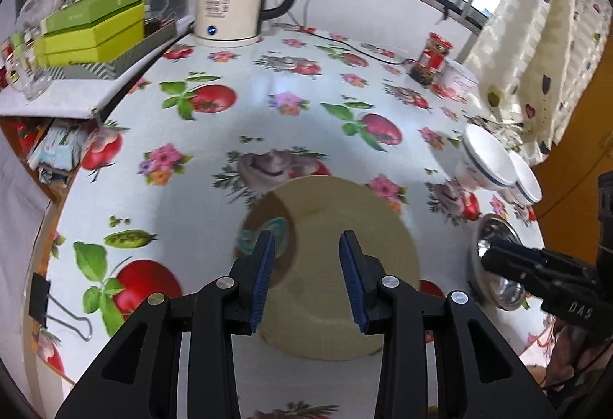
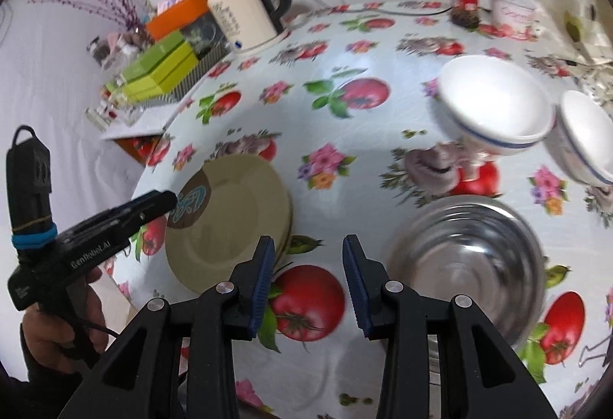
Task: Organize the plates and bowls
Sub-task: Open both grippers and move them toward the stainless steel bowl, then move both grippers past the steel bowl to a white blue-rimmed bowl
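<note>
Here your left tongs (image 1: 306,246) hang released above the beige plates (image 1: 337,265), which lie stacked on the flowered worktop (image 1: 268,101). Your right tongs (image 2: 308,254) are likewise released, gripping nothing, between the plates and the steel bowl (image 2: 467,265). Farther right, two white bowls (image 2: 494,104) stand just beside each other, beyond the steel bowl.

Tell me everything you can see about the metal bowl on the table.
The metal bowl is round, shiny steel by its look, with ringed reflections inside. It seems empty and stands upright on the flowered tablecloth, right of the beige plates and in front of two white bowls. The open right tool hangs beside it; the left-wrist view suggests one finger at its rim, but contact is unclear.
</note>
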{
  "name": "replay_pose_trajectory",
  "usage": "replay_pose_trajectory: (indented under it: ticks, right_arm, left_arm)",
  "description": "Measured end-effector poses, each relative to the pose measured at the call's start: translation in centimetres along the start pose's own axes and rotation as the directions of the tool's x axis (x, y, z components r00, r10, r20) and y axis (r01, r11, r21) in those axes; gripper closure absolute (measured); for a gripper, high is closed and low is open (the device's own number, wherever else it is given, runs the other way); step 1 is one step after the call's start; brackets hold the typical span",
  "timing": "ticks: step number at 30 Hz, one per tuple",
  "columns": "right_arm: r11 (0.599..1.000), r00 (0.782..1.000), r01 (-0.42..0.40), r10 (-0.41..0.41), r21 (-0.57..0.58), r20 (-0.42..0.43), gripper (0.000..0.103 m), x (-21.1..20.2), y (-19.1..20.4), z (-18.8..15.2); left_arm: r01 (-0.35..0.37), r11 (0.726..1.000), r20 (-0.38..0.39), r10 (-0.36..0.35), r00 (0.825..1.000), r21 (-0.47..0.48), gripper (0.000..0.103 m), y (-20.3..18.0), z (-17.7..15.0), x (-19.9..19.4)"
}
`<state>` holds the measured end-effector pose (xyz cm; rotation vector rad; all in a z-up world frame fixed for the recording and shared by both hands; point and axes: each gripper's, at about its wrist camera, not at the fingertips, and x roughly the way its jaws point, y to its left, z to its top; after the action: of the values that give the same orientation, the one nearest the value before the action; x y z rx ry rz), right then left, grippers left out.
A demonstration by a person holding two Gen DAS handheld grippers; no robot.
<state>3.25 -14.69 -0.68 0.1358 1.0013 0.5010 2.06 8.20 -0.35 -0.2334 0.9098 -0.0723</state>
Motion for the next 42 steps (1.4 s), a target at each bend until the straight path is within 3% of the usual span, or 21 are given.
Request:
replay_pose_trajectory:
  ticks: [11, 26, 42]
  right_arm:
    - [0.997, 0.998, 0.005, -0.01, 0.082, 0.062, 0.065, -3.1, -4.4, -1.2]
    - [0.986, 0.996, 0.054, -0.065, 0.157, 0.063, 0.062, -4.4, -7.9, -3.1]
    - [0.984, 0.996, 0.044, -0.057, 0.174, 0.069, 0.062, -4.3, -9.2, -1.6]
  left_arm:
    - [0.06, 0.995, -0.033, -0.057, 0.998, 0.075, 0.065, -4.4, -0.2, 0.8]
    - [0.134, 0.979, -0.079, -0.123, 0.989, 0.153, 0.064, -8.7, -0.2, 3.0]
    - [0.123, 0.959, -0.059, -0.111, 0.992, 0.255, 0.064, -13.0, 1.2, 3.4]
